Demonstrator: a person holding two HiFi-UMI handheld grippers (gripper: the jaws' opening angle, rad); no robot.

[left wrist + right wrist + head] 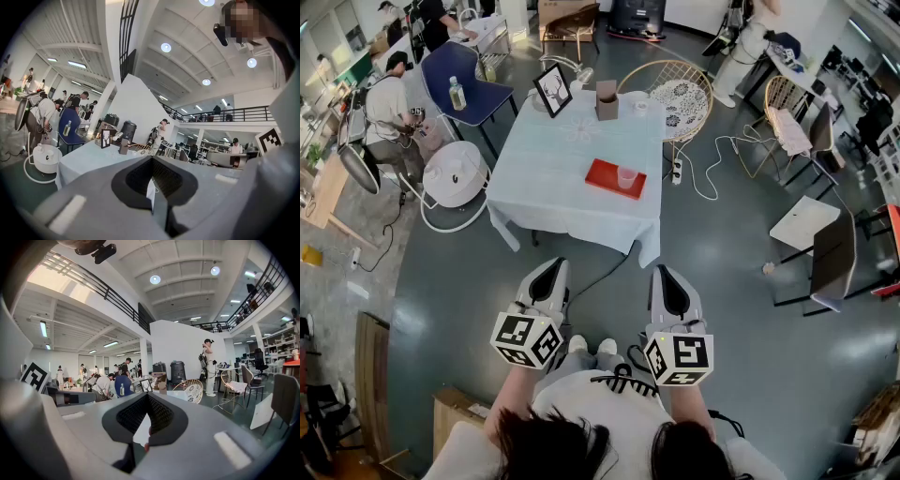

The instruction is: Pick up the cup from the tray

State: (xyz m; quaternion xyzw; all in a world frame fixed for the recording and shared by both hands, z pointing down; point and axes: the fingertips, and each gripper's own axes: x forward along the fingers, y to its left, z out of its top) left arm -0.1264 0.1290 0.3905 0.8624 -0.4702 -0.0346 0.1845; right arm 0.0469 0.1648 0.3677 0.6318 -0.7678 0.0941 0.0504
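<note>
Cup: a clear pinkish cup [626, 177] is seen standing upright on the right end of a red tray [602, 174].
Tray: it is laid on the right half of a table [546, 178] draped in a pale cloth, close to the right edge.
Left gripper [551, 268]: it is held in the near foreground over the floor, short of the table, jaws brought together with nothing between them.
Right gripper [667, 274]: it is held alongside at the same level, jaws likewise pressed together and empty.
Cup and grippers: the cup is set well apart from both, farther off past the table's near edge, between the two grippers' lines and closer to the right one's.
Far edge of the table: a picture frame [552, 89] and a brown box [607, 99] are stood there.
</note>
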